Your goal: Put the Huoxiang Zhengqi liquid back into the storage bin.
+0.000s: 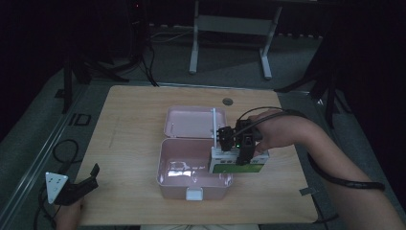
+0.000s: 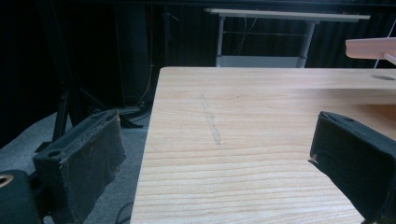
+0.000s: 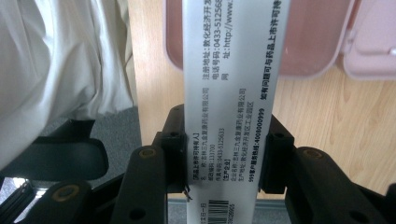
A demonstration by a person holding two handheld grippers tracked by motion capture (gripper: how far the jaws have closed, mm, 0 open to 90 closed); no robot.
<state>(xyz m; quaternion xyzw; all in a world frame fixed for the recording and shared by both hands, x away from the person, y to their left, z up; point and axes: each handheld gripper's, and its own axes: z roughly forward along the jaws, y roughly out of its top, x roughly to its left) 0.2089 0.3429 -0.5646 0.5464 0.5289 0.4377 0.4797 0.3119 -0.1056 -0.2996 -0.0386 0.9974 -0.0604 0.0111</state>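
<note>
Right gripper [image 1: 238, 143] has the medicine box [image 1: 238, 162] clamped, right at the open pink case [image 1: 191, 165].

In the right gripper view both jaws press the white printed sides of the medicine box [image 3: 232, 93], which hangs over the wooden table [image 1: 139, 124] at the case's right edge, partly above its tray. The case lid [image 1: 190, 121] lies flat behind. Over at the table's near left corner, the left gripper [image 1: 76, 187] waits with its jaws spread wide and nothing between them.

Dim room with dark curtained walls; grey floor [image 1: 230, 62] carrying loose black cables [image 1: 143, 57]. A second, white-legged desk [image 1: 230, 28] stands beyond the light wood-grain surface [image 1: 139, 110].
</note>
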